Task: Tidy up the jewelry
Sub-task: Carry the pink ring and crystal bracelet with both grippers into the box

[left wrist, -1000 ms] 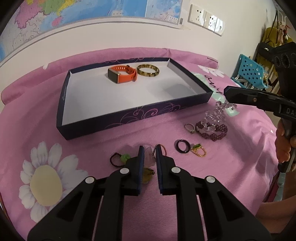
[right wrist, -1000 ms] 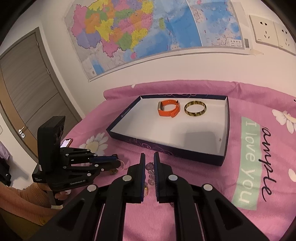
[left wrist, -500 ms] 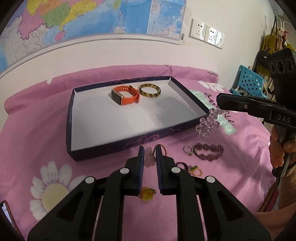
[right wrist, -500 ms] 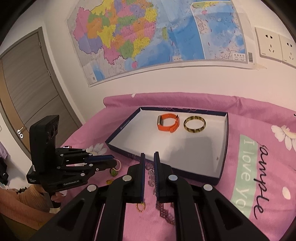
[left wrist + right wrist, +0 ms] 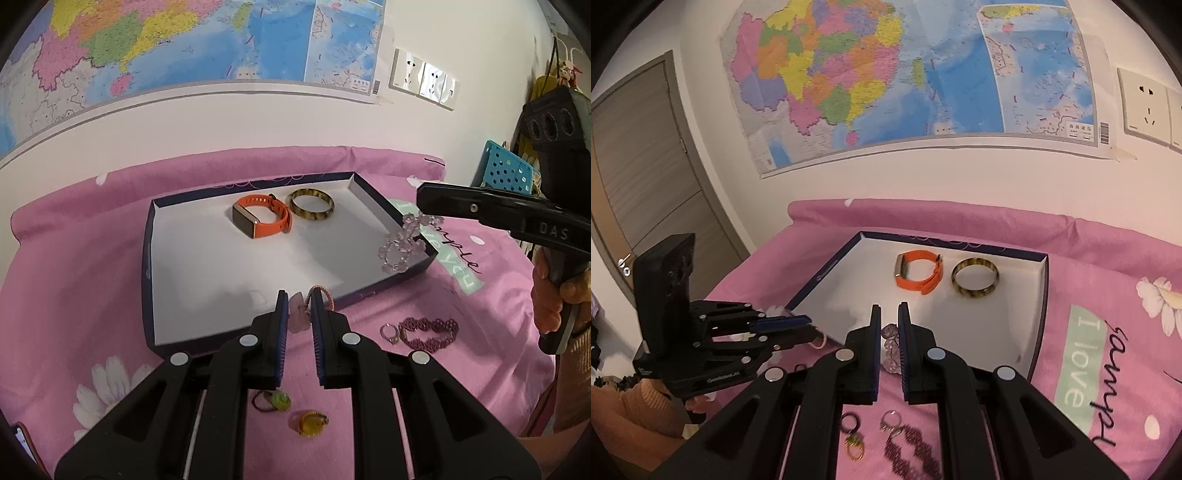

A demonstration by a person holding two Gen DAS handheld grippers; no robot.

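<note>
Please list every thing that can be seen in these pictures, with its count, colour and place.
tray: 1, dark blue, white inside, on the bedsheet
smartwatch: 1, orange, in the tray
bangle: 1, amber-brown, in the tray beside the smartwatch
woven bracelet: 1, maroon, on the sheet
silver ring: 1, beside the woven bracelet
bedsheet: 1, pink, flowered
wall map: 1, multicoloured
crystal bracelet: 1, clear lilac, hanging from the right gripper
pink bracelet: 1, in the left gripper
</note>
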